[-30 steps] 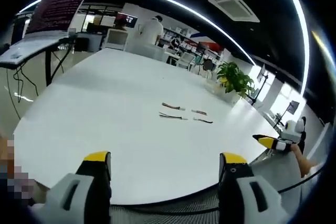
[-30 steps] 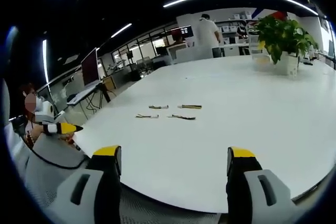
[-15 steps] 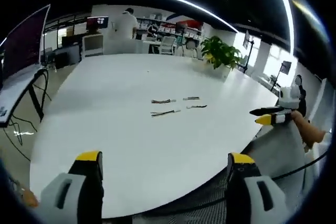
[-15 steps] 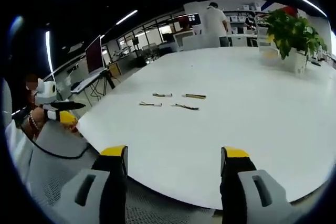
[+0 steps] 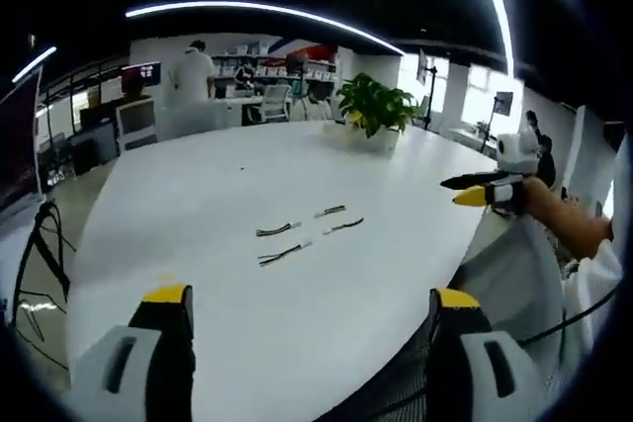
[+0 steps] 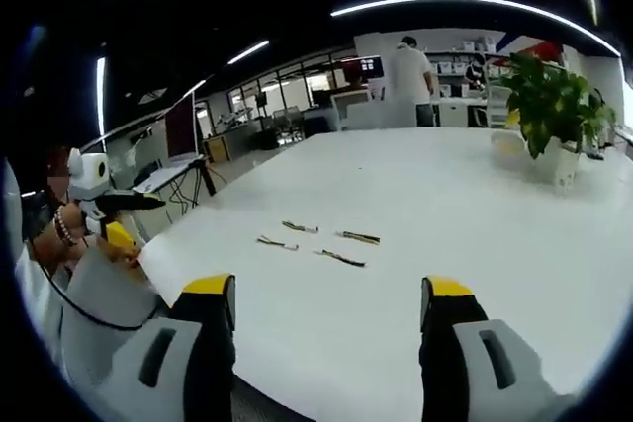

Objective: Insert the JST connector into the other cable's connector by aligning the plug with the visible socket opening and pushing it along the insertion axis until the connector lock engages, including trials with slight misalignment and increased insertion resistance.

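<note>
Several short JST cables lie loose near the middle of the white table (image 5: 198, 195). In the left gripper view, one (image 5: 277, 230) sits beside another (image 5: 285, 254), with two more (image 5: 336, 219) to their right. In the right gripper view they lie ahead as a left pair (image 6: 287, 236) and a right pair (image 6: 348, 247). My left gripper (image 5: 312, 313) hangs open over the near table edge, well short of the cables and holding nothing. My right gripper (image 6: 329, 308) is also open and empty, at the same distance. Each gripper shows in the other's view: right gripper (image 5: 490, 185), left gripper (image 6: 109, 210).
A potted plant (image 5: 374, 106) (image 6: 549, 111) stands at the table's far side. Beyond the table (image 6: 475, 195) a person in white (image 5: 193, 76) (image 6: 407, 71) stands among desks. A monitor on a stand (image 6: 183, 126) is off to one side. A hand and sleeve (image 5: 579, 244) hold the right gripper.
Both cameras have swung, so the plant and cables have shifted in each view. The cables have not moved on the table. Both grippers stay open and empty.
</note>
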A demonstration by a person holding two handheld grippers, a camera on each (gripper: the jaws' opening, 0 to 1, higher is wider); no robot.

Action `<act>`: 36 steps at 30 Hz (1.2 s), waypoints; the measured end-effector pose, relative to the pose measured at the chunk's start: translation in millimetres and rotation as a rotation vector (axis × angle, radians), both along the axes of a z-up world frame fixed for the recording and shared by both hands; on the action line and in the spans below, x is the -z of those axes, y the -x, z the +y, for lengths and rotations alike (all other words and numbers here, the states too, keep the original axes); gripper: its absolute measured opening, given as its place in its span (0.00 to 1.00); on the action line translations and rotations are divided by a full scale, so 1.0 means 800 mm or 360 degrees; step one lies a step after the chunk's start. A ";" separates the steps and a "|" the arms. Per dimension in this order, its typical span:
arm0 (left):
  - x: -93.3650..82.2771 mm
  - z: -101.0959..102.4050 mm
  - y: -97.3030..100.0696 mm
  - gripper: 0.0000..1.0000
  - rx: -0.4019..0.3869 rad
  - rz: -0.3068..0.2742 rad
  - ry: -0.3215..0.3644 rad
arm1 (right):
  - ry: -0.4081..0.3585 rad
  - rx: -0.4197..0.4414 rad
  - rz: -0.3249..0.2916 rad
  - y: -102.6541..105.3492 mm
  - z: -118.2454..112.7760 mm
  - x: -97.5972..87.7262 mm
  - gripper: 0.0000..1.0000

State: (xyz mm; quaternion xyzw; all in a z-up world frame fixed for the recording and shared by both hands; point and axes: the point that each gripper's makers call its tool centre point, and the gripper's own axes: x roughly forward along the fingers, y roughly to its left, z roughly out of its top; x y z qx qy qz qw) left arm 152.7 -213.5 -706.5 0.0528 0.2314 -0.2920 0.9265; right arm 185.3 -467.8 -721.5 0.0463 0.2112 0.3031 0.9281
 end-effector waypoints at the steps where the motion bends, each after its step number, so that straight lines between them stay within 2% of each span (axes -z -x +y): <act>1: -0.001 -0.003 0.000 0.98 0.0002 -0.0010 0.0003 | 0.0001 -0.0017 0.0000 0.001 0.003 0.000 0.72; 2: -0.001 -0.010 0.001 0.99 0.0025 -0.0007 0.0003 | 0.0052 -0.0089 -0.0004 0.005 0.010 0.003 0.72; 4: 0.000 -0.021 0.006 0.99 0.0091 0.0011 0.0008 | 0.0115 -0.0112 -0.0024 0.007 0.009 0.005 0.74; 6: -0.004 -0.029 0.006 0.99 0.0129 -0.0027 0.0019 | 0.0083 -0.0149 -0.0008 0.012 0.016 0.004 0.75; 9: -0.002 -0.035 0.007 0.99 0.0158 0.0016 0.0044 | 0.0027 -0.0177 0.0013 0.015 0.019 0.003 0.74; 14: -0.004 -0.035 -0.003 0.98 0.0165 0.0014 0.0060 | 0.0007 -0.0191 0.0009 0.010 0.016 0.000 0.73; 16: -0.009 -0.036 -0.009 0.94 0.0195 -0.0011 0.0070 | 0.0005 -0.0219 -0.0008 0.007 0.017 -0.003 0.72; 18: -0.013 -0.036 -0.016 0.90 0.0216 -0.0032 0.0076 | 0.0012 -0.0253 -0.0040 0.005 0.019 -0.008 0.72; 23: -0.018 -0.038 -0.034 0.90 0.0266 -0.0055 0.0065 | 0.0026 -0.0322 -0.0080 -0.005 0.023 -0.017 0.71; 28: -0.026 -0.045 -0.054 0.87 0.0314 -0.0072 0.0121 | 0.0153 -0.0405 -0.0134 -0.021 0.023 -0.019 0.69; 34: -0.023 -0.048 -0.087 0.84 0.0354 -0.0089 0.0014 | 0.0225 -0.0453 -0.0139 -0.043 0.024 -0.013 0.58; 36: -0.024 -0.049 -0.100 0.82 0.0390 -0.0129 -0.0001 | 0.0242 -0.0483 -0.0128 -0.052 0.027 -0.010 0.57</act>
